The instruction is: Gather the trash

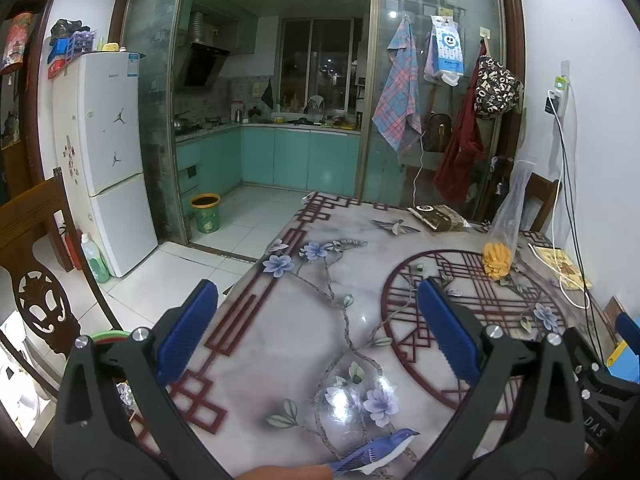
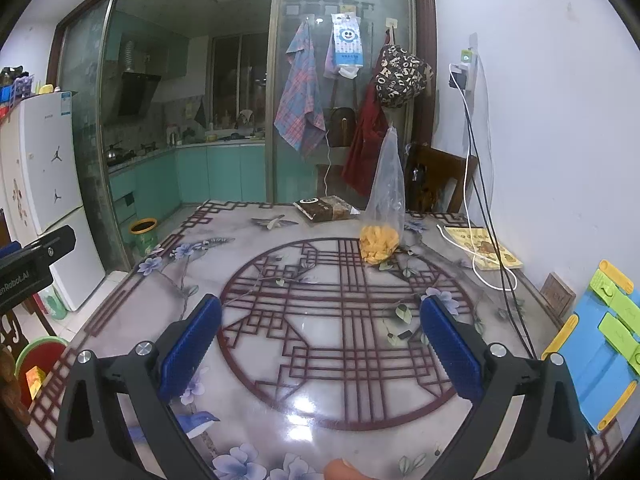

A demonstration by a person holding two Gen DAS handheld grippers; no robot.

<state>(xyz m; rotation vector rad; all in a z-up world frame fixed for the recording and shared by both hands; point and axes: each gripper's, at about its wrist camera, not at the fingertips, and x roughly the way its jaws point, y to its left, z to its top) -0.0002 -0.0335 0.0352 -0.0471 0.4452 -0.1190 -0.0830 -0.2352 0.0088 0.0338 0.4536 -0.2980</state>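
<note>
Tongs come first: the left gripper (image 1: 318,334) stands with its blue ribbed pads spread wide and nothing between them, hovering over the glossy tabletop printed with flowers and a dark red lattice circle (image 1: 304,320); the right gripper (image 2: 320,340) is spread just as wide and equally bare, aimed across the same lattice. Farther out, toward the far side of the table, a tall clear plastic bag with yellow-orange pieces in its bottom (image 2: 382,220) stands upright, and just behind it lies a flat dark brown snack packet (image 2: 326,208). A yellow printed booklet (image 2: 482,250) rests near the wall under white and black cables, and a small dark scrap (image 2: 405,335) lies near the right gripper's right pad. Beside the table's left edge, low down, sits a round red bin with a green rim (image 2: 38,360), something yellow showing inside it. A yellow-green pail (image 1: 205,213) stands on the kitchen floor. Judging by this, bag and packet remain on the table and in neither bin, so collecting looks unfinished; which items count as trash cannot be settled.
</note>
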